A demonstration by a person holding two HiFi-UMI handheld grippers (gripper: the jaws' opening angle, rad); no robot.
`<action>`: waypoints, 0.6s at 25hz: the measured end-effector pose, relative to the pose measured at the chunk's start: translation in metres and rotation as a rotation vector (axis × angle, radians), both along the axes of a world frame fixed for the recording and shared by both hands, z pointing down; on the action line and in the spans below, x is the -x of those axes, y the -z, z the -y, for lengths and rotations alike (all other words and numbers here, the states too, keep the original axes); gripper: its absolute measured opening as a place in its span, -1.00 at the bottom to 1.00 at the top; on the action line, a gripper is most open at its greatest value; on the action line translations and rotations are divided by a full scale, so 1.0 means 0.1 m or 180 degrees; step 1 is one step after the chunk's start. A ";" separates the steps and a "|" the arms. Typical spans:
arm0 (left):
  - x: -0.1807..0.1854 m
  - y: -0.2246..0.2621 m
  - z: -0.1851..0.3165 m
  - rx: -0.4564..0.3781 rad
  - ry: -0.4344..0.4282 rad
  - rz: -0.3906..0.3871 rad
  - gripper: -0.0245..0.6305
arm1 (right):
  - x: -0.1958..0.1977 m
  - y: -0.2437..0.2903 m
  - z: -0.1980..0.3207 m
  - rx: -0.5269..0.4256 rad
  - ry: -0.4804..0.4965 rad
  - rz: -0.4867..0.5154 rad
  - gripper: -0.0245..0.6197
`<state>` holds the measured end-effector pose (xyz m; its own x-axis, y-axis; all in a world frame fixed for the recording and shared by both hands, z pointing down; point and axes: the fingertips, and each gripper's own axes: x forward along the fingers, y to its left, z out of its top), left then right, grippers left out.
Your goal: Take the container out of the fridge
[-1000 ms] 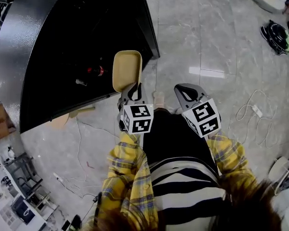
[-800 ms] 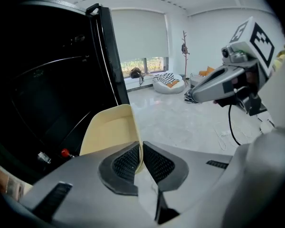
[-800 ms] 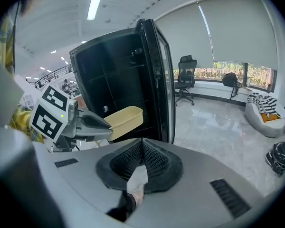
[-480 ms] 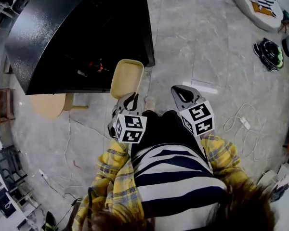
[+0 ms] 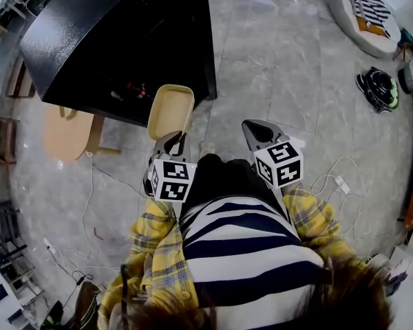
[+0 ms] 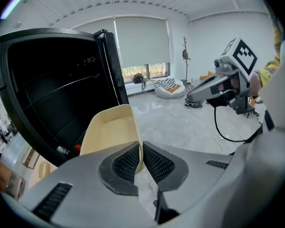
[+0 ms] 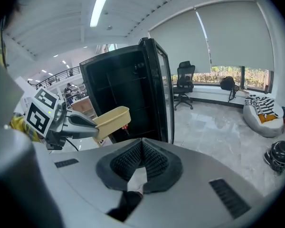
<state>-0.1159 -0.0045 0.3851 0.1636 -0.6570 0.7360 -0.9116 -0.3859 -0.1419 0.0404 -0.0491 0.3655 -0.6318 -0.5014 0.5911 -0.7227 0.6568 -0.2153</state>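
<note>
A cream rectangular container [image 5: 171, 109] hangs in the air just outside the black fridge [image 5: 117, 40], whose door stands open. My left gripper [image 5: 173, 141] is shut on the container's near rim; in the left gripper view the thin wall of the container [image 6: 111, 127] is pinched between the two ribbed pads of the left gripper [image 6: 139, 156]. My right gripper [image 5: 256, 130] is shut with nothing in it, to the right of the container, and its pads meet in the right gripper view [image 7: 141, 152]. That view also shows the container [image 7: 110, 119] in front of the fridge [image 7: 126, 94].
A small red item [image 5: 133, 86] lies low inside the fridge. A round wooden stool [image 5: 67, 132] stands left of it. Cables [image 5: 337, 177] run over the grey floor at the right, near a helmet [image 5: 380, 88] and a striped cushion [image 5: 367, 11].
The view has shifted: the fridge now sits further up and left in it, and the stool has come into sight. The container stays pinched in the left gripper, outside the fridge.
</note>
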 end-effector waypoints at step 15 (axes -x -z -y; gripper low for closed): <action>0.04 0.09 -0.06 -0.0095 0.0089 -0.0002 -0.81 | -0.08 0.15 0.00 -0.0105 -0.0107 0.0080 -0.84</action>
<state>-0.1202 0.0019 0.3766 0.1452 -0.6830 0.7158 -0.9220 -0.3559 -0.1525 0.0487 -0.0493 0.3505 -0.6286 -0.5415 0.5582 -0.7392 0.6392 -0.2123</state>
